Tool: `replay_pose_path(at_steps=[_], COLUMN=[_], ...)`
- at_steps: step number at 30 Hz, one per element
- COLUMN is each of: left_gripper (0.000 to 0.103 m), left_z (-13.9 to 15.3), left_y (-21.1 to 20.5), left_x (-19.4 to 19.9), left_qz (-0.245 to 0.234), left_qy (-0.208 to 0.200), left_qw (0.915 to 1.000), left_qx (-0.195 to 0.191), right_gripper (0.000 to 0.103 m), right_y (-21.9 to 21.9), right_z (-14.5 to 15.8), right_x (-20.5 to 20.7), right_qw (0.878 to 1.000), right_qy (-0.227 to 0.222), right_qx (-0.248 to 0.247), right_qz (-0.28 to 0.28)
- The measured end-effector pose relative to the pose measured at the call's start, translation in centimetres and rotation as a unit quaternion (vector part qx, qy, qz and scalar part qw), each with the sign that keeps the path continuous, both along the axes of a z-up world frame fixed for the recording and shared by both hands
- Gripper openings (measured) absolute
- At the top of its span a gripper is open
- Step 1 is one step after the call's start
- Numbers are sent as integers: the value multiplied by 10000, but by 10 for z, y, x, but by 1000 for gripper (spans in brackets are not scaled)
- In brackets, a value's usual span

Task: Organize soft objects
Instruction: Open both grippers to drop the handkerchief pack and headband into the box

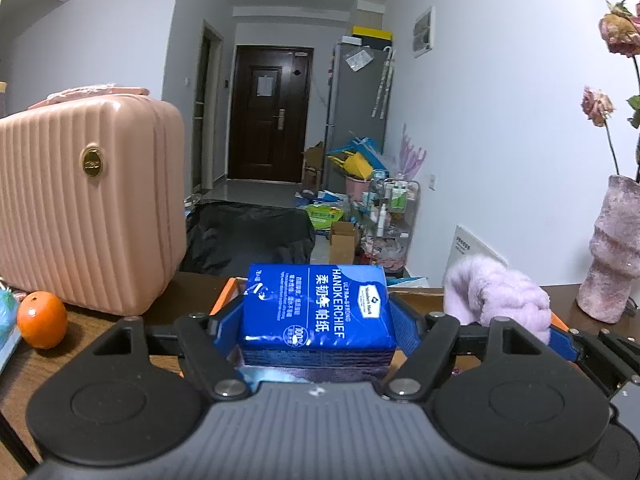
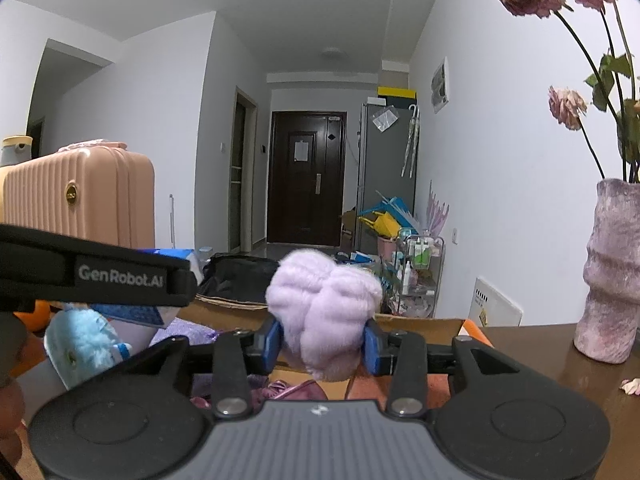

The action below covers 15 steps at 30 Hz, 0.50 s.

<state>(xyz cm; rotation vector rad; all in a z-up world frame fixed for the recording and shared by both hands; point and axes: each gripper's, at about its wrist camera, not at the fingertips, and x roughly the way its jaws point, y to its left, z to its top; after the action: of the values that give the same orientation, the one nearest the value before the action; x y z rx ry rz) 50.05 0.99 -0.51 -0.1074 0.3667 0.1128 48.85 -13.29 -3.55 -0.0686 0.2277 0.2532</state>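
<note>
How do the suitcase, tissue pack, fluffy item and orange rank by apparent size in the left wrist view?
1. suitcase
2. tissue pack, though nearness inflates it
3. fluffy item
4. orange

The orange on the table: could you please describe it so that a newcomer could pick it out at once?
Find the pink ribbed suitcase standing on the left of the dark wooden table. The orange sits on the table just in front of its lower left corner. It is the only round, bright orange, smooth thing there.

Glossy plastic tissue pack (image 1: 316,312); fluffy lilac plush (image 2: 324,312).
</note>
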Motion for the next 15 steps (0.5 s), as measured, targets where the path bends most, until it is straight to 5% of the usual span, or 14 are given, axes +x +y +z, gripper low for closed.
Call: replay_pose_path(at_steps=[2,4,7,10,15], left_gripper=[86,103,103,103,103], left_z=[2,3,5,5,4], left_y=[0,2,2,3,5], left_x=[-2,-4,-9,-9,-8], left_qz=[51,113,248,296,362], left_qy=[-49,-101,-232,-222,-202], left_qw=[10000,9999,9994,9993,9991], left_qx=[21,-15,38,-19,-34], right_gripper=[46,66,87,99,103], right_y=[-1,-2,-5,-10,-13], right_z=[0,1,2,2,3], right_x=[-2,-3,-8,-11,-12], right_qw=[10000,10000,9998,9994,9990], right_qy=[3,-12,-92,-144,-185], right_qx=[33,80,190,292,382], right_qz=[-7,-16,-56,-80,-132])
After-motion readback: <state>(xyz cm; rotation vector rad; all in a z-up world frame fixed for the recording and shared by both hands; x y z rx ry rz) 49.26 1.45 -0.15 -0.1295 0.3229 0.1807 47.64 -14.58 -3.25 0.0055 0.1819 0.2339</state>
